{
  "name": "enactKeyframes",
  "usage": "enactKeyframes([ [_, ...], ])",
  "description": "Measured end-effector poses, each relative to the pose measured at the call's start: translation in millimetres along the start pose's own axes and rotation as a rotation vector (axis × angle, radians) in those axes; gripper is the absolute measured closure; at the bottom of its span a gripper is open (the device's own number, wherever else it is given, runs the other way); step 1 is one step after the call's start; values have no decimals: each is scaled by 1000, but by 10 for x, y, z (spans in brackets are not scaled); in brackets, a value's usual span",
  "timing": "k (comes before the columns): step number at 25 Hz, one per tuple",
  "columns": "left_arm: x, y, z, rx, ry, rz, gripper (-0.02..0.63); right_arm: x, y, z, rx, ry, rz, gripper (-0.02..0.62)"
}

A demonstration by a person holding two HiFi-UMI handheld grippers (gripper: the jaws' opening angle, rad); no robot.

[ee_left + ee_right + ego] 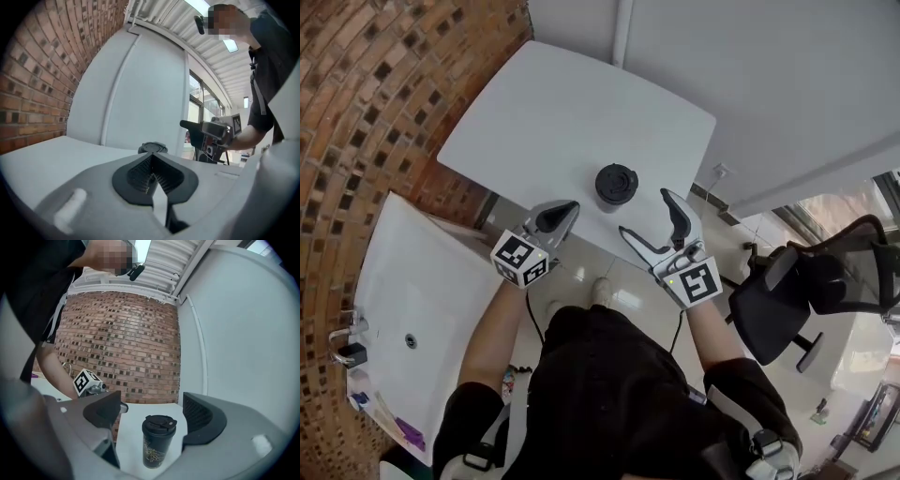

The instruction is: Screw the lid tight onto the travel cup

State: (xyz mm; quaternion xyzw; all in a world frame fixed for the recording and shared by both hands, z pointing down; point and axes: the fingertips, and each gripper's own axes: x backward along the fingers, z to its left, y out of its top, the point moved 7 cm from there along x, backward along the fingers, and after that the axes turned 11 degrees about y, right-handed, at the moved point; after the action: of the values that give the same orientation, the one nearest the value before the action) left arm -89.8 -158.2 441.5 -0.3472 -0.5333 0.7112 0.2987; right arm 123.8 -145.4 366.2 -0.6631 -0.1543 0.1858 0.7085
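A black travel cup [616,185] with its black lid on stands upright on the white table [544,112], near the front edge. My left gripper [561,216] hovers just left of the cup and short of it, shut with nothing between its jaws. In the left gripper view the closed jaws [151,165] hide all of the cup but its lid [152,148]. My right gripper [647,214] is open to the cup's right, apart from it. In the right gripper view the cup [158,440] stands beyond the spread jaws, untouched.
A brick wall [356,75] runs along the left, and a white wall stands behind the table. A white sink counter [422,309] lies at the lower left. A black office chair [806,281] stands to the right on the tiled floor.
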Motion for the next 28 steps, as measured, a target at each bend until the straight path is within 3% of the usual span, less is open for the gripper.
enactKeyframes([
  [5, 379, 185, -277, 12, -85, -67, 604, 196, 139, 414, -10, -2, 18, 227],
  [9, 861, 257, -437, -19, -100, -99, 603, 344, 233, 878, -53, -20, -12, 293],
  [12, 1335, 246, -495, -8, -120, -122, 603, 445, 298, 1310, -96, -64, -45, 311],
  [19, 2071, 245, -630, -47, -155, -116, 603, 586, 558, 2159, -59, -122, -64, 334],
  [23, 2351, 349, -831, -47, -227, -140, 603, 745, 667, 2438, -78, -115, -86, 345],
  [26, 2455, 429, -964, -40, -317, -147, 603, 881, 722, 2457, -95, -87, -86, 354],
  [28, 2472, 429, -1011, -72, -324, -137, 603, 973, 774, 2411, -85, -85, -91, 357],
])
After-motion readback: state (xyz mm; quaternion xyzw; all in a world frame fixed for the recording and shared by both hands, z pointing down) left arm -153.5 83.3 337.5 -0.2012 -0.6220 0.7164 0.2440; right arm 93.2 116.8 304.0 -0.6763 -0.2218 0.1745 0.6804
